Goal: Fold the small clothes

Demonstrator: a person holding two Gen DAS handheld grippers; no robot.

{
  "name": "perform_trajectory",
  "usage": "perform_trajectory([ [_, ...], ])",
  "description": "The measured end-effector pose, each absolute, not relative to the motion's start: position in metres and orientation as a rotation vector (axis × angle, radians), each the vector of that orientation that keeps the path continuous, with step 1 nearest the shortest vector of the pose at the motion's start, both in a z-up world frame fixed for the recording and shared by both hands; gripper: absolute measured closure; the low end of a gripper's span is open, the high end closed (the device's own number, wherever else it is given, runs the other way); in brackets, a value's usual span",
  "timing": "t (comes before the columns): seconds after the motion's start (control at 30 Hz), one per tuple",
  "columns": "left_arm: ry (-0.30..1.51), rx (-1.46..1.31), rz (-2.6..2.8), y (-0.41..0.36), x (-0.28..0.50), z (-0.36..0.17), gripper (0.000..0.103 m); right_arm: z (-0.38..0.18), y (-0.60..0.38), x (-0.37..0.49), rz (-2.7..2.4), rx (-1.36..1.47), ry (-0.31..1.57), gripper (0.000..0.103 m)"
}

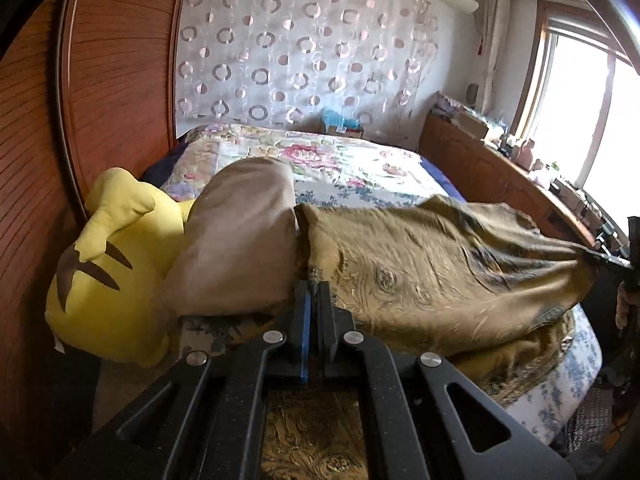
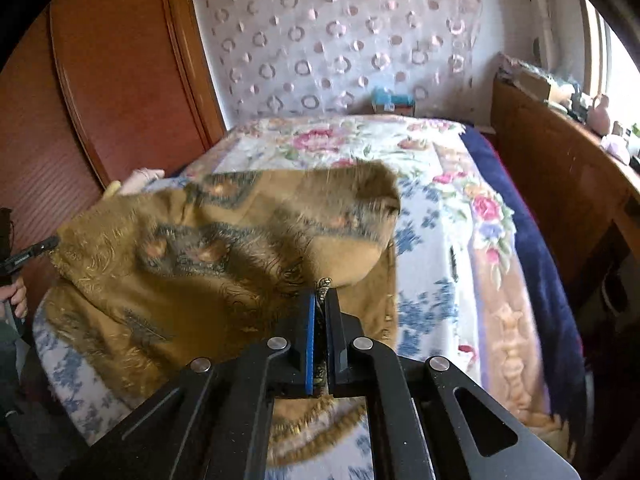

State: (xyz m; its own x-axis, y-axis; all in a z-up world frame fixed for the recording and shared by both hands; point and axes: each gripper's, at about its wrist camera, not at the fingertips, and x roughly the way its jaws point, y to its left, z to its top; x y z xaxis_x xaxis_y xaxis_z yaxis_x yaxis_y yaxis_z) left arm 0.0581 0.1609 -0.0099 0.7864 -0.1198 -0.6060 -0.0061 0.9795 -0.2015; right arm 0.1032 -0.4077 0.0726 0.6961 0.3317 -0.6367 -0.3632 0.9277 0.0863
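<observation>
Left wrist view, count: one olive-gold cloth (image 1: 432, 264), one tan pillow (image 1: 240, 240), one yellow plush toy (image 1: 116, 272), one bed (image 1: 360, 168) with a floral cover, one wooden headboard (image 1: 120, 80), one curtain (image 1: 304, 48) with ring patterns.
Left wrist view, materials: the cloth is thin woven fabric with dark paisley-like figures and a frayed edge; the pillow is smooth and rounded; the toy is soft, with brown stripes.
Left wrist view, cloth place: stretched across the near edge of the bed, its lower part sagging onto the cover, its left end just beside the pillow.
Left wrist view, left gripper (image 1: 314, 292): black fingers, one blue pad, jaws pressed together on a pinch of the cloth's edge; it points downward over the bed.
Left wrist view, right gripper (image 1: 600, 258): at the far right end of the cloth, clamped on that corner; a person's hand (image 1: 624, 304) shows below it.

Right wrist view, count: one cloth (image 2: 192, 248), one bed (image 2: 440, 216), one dark blue blanket (image 2: 540, 248) along the bed's right edge, one wooden cabinet (image 2: 560, 168) beyond it.
Right wrist view, cloth shape: blurred, billowed, held taut between the two grippers above the near left corner of the bed.
Right wrist view, right gripper (image 2: 322, 300): jaws tight on a fold of the cloth's hem, tilted down.
Right wrist view, left gripper (image 2: 50, 245): pinching the cloth's far left corner.
</observation>
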Motion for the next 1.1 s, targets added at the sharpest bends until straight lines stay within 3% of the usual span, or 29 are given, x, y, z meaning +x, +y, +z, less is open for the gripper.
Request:
perform_trajectory([
  [0.3, 0.684, -0.214, -0.052, 0.163, 0.048, -0.015, 0.100, 0.062, -0.413, 0.097, 0.359, -0.020, 0.765, 0.099],
  [0.6, 0.628, -0.188, -0.024, 0.168, 0.037, 0.009, 0.100, 0.125, -0.415, 0.076, 0.406, 0.007, 0.648, 0.099],
  [0.83, 0.677, -0.183, -0.041, 0.166, 0.034, -0.018, 0.099, 0.056, -0.409, 0.082, 0.370, -0.064, 0.804, 0.099],
  [0.87, 0.686, -0.180, -0.042, 0.166, 0.035, -0.023, 0.092, 0.048, -0.407, 0.085, 0.363, -0.070, 0.819, 0.097],
  [0.9, 0.691, -0.177, -0.041, 0.165, 0.035, -0.025, 0.078, 0.039, -0.406, 0.088, 0.352, -0.081, 0.828, 0.095],
  [0.97, 0.705, -0.181, -0.045, 0.164, 0.036, -0.032, 0.058, 0.029, -0.404, 0.098, 0.338, -0.083, 0.836, 0.083],
  [1.03, 0.724, -0.185, -0.059, 0.162, 0.039, -0.039, 0.056, 0.019, -0.403, 0.105, 0.308, -0.094, 0.837, 0.067],
  [1.1, 0.752, -0.184, -0.059, 0.159, 0.042, -0.045, 0.051, 0.011, -0.401, 0.115, 0.304, -0.086, 0.839, 0.061],
])
